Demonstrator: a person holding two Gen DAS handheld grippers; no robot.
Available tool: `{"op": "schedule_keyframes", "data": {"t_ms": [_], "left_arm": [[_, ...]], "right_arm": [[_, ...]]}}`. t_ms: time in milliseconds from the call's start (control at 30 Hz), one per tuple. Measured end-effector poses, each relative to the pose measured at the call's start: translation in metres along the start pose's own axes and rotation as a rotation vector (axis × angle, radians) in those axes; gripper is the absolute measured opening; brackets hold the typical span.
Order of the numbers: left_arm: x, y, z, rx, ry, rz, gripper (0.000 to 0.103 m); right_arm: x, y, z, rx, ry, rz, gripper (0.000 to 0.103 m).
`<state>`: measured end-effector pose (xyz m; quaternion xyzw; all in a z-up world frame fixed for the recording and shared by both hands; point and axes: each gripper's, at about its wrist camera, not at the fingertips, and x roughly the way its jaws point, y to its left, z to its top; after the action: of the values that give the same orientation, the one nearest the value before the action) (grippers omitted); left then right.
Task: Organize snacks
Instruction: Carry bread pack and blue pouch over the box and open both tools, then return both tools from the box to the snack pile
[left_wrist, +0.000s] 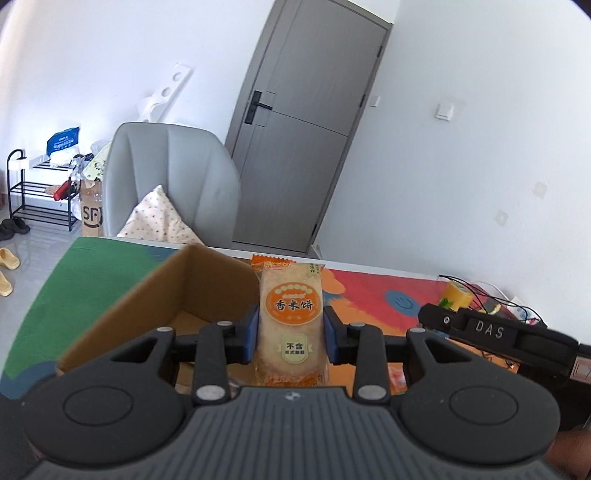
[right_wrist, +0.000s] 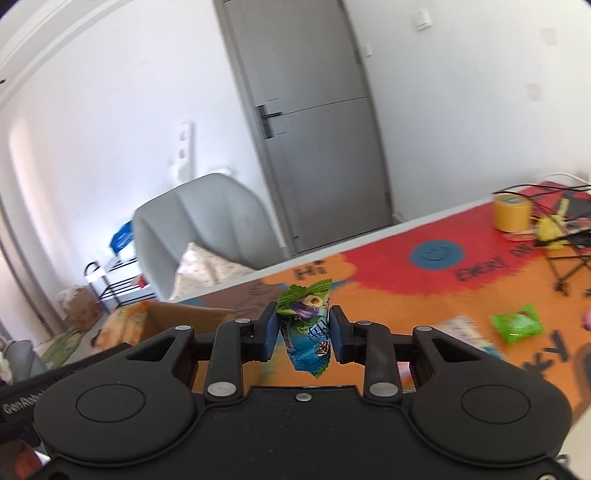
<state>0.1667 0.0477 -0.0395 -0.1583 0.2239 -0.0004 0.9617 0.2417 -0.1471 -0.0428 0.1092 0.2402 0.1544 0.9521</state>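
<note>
The left tongs are clamped on a pale rice-cracker packet with an orange round label, its blue pads pressing the packet's two long edges so that it stands upright between them. The packet hangs just in front of the open brown cardboard box, near the box's right wall, above the bench with its colourful printed mat. The other device's black body, marked "DAS", reaches in from the right in this view.

The right tongs grip a crumpled blue and green snack wrapper, held upright with its green serrated top above the pads and its blue end hanging below them. It is in the air over the orange part of the mat, with the cardboard box to the left. On the mat to the right lie a small green packet and a blurred pale packet. A yellow tape roll stands farther back beside tangled black cables.
</note>
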Motion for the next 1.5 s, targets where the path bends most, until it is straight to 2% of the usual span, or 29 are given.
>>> {"op": "schedule_keyframes", "data": {"t_ms": [333,600,667,767,933,1133,1300,1433,1500], "left_arm": [[0.013,0.064,0.007,-0.067,0.043,-0.037,0.034],[0.021,0.08,0.008,-0.083,0.056,-0.072,0.035],[0.022,0.082,0.008,-0.103,0.053,-0.058,0.041],[0.019,0.083,0.009,-0.108,0.044,-0.04,0.046],[0.01,0.074,0.008,-0.098,0.022,0.017,0.054],[-0.002,0.061,0.007,-0.077,0.017,0.061,0.058],[-0.014,0.045,0.006,-0.047,-0.003,0.088,0.063],[-0.018,0.032,0.005,-0.051,-0.006,0.114,0.071],[-0.02,0.025,0.004,-0.049,-0.014,0.123,0.077]], "right_arm": [[0.027,0.069,0.003,-0.08,0.027,0.065,0.03],[0.038,0.089,-0.006,-0.078,0.054,0.05,0.031],[0.039,0.092,-0.008,-0.08,0.075,0.057,0.035],[0.035,0.091,-0.009,-0.079,0.07,0.064,0.044],[0.025,0.082,-0.01,-0.057,0.066,0.076,0.045],[0.012,0.068,-0.013,-0.036,0.078,0.094,0.045],[0.001,0.058,-0.013,-0.036,0.061,0.106,0.052],[-0.006,0.045,-0.013,-0.034,0.068,0.122,0.052],[-0.011,0.037,-0.012,-0.033,0.065,0.133,0.056]]}}
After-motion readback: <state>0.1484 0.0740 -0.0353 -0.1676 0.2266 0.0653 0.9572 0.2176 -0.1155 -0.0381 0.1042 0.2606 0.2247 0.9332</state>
